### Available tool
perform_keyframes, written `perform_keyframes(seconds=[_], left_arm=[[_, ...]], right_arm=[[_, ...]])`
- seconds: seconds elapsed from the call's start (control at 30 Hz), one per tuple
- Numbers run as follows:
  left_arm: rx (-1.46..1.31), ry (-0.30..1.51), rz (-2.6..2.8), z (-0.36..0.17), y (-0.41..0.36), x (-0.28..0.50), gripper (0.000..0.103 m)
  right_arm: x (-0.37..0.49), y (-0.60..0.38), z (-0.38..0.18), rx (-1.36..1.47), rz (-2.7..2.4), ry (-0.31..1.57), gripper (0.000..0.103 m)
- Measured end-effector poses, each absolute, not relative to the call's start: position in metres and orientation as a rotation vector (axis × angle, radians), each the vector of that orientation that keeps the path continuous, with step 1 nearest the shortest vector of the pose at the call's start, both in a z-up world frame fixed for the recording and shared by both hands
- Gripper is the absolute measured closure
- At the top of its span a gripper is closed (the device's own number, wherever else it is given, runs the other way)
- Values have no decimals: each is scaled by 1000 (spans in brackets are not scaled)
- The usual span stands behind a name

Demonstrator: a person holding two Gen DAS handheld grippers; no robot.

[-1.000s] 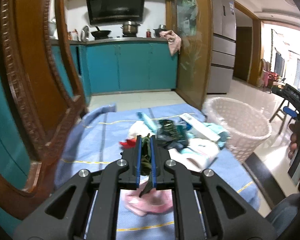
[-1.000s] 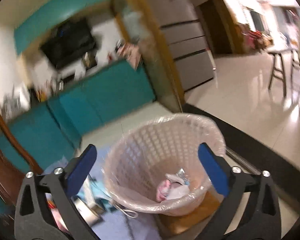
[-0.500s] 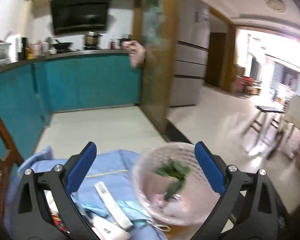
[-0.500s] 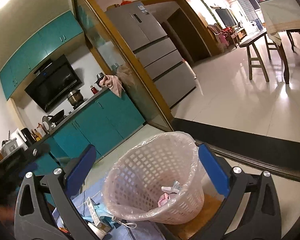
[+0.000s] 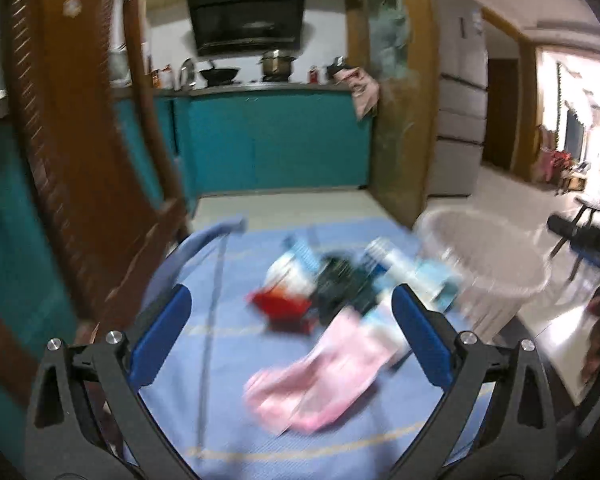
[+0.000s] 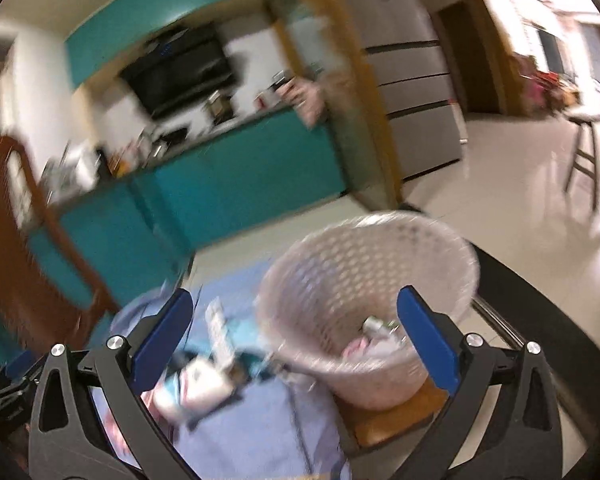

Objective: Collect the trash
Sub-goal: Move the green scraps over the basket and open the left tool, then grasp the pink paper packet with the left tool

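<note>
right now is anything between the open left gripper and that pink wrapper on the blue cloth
Nothing visible. The left gripper stands wide open with nothing in it, and the crumpled pink plastic wrapper lies bare on the blue tablecloth just below the fingers. The rest of the trash pile sits beyond it.

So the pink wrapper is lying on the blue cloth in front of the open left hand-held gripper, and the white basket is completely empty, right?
Not quite. The right wrist view shows the white basket already holds a few pieces of trash. The rest holds: the pink wrapper lies on the blue cloth before the open left hand-held gripper.
</note>
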State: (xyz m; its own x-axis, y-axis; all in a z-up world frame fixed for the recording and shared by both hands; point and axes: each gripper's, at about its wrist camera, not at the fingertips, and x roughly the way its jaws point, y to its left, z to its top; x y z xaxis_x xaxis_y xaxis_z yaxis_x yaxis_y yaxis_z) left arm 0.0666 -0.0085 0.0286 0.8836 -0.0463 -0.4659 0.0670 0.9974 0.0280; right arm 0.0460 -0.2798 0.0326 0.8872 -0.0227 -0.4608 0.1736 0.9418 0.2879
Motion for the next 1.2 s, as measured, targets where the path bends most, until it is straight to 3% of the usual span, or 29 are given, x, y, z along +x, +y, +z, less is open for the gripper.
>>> perform_keyframes(seconds=[0.33, 1.03, 1.2], left_arm=[[134, 603, -106, 2, -19, 55, 3], [229, 684, -145, -14, -41, 70, 3], [359, 716, -175, -30, -62, 95, 3]], right_arm=[[35, -209, 17, 132, 58, 606, 3], [46, -216, 8, 152, 82, 680, 3], [59, -229, -3, 212, 83, 744, 13]])
